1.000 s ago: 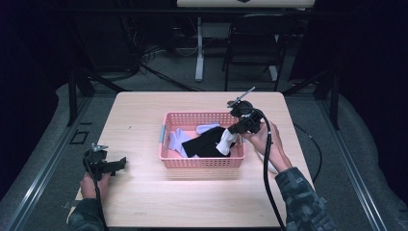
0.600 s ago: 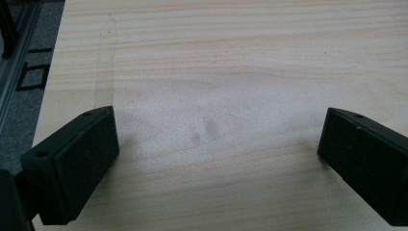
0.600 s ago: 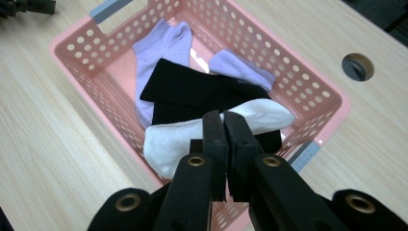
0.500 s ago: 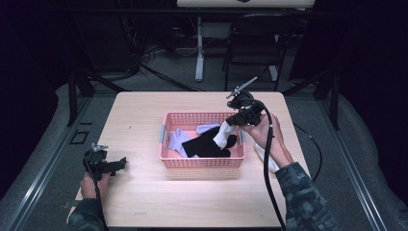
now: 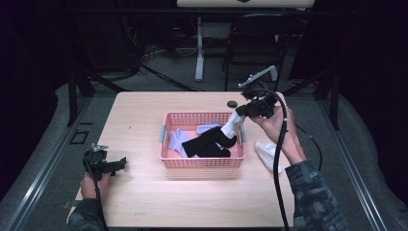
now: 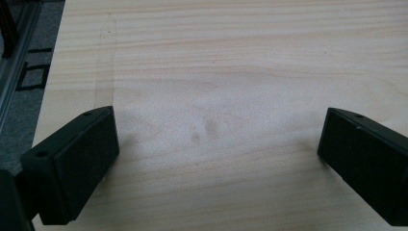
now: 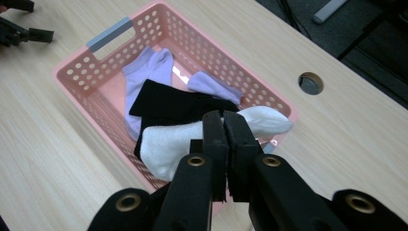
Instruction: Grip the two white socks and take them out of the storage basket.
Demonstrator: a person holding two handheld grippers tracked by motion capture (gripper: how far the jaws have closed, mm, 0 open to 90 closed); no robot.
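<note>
Right tool (image 5: pixel 242 111) pinching white sock (image 5: pixel 232 126) above basket (image 5: pixel 202 161), long axis running 1 to 7 o'clock. Left tool (image 6: pixel 211 144) spread, idle on bench (image 5: pixel 144 115).

Black right gripper (image 7: pixel 224 126) with brass-ringed screw holes, trailing black cable; sleeve (image 5: pixel 315 199) seemingly camouflage-patterned.

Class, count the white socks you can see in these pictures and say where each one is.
2. One white sock hangs from the shut right hand-held gripper above the pink basket; the other white sock lies on the table right of it. Others may be hidden under the dark socks.
</note>
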